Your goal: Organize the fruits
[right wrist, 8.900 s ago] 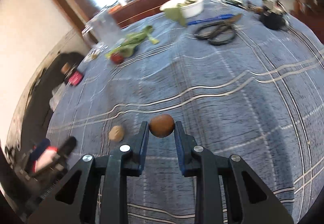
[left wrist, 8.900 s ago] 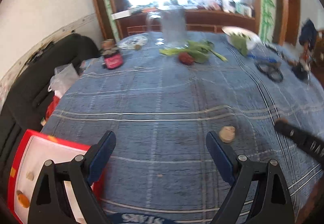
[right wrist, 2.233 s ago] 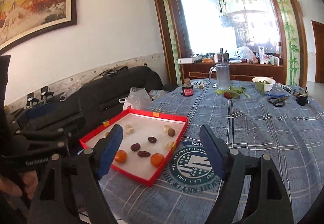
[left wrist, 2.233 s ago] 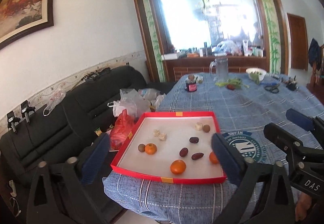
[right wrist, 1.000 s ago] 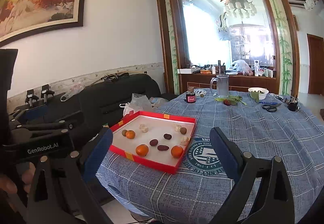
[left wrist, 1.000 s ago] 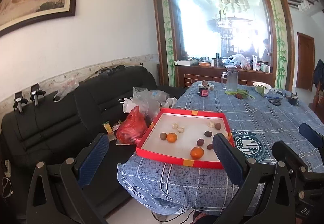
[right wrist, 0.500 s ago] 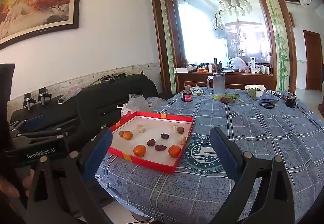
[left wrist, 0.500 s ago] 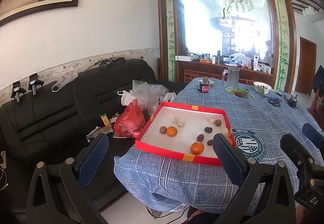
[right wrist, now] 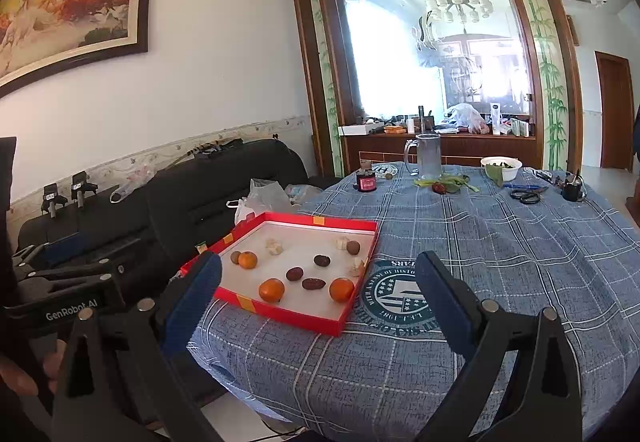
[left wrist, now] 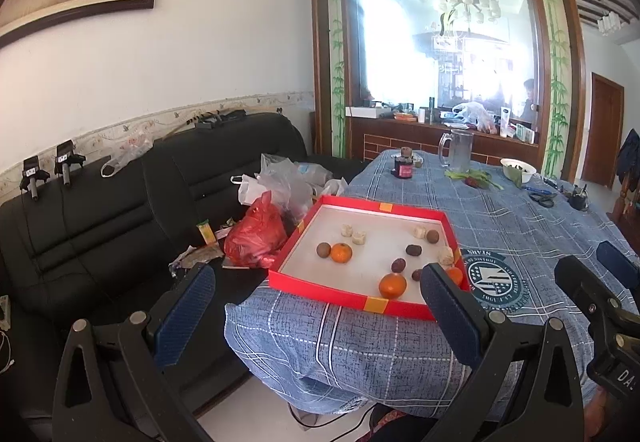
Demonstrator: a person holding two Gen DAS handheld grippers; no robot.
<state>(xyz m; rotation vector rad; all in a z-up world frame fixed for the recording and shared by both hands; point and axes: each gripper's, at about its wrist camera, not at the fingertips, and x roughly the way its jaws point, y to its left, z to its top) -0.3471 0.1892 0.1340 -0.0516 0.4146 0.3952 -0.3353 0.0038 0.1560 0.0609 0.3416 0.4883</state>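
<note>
A red tray (left wrist: 404, 208) (right wrist: 336, 224) with a white floor sits at the near left corner of the blue checked table. In it lie several fruits: oranges (left wrist: 392, 285) (right wrist: 271, 289), dark dates (left wrist: 413, 250) (right wrist: 313, 283), a brown kiwi (left wrist: 432, 236) (right wrist: 353, 247) and pale pieces (left wrist: 359, 237) (right wrist: 274, 249). My left gripper (left wrist: 316, 316) is open and empty, held back from the table edge. Also open and empty, my right gripper (right wrist: 320, 294) hangs in front of the table. The right gripper's body (left wrist: 592, 302) shows in the left wrist view, the left one (right wrist: 60, 302) in the right wrist view.
A black sofa (left wrist: 120, 210) with plastic bags (left wrist: 256, 238) stands left of the table. At the far end of the table are a glass jug (right wrist: 427, 156), a small jar (right wrist: 366, 181), greens with a red fruit (right wrist: 440, 188), a white bowl (right wrist: 502, 167) and scissors (right wrist: 526, 195).
Both grippers have drawn back and up from the table; the tray and table look smaller and farther. Long before, the right gripper held a kiwi; now it is empty.
</note>
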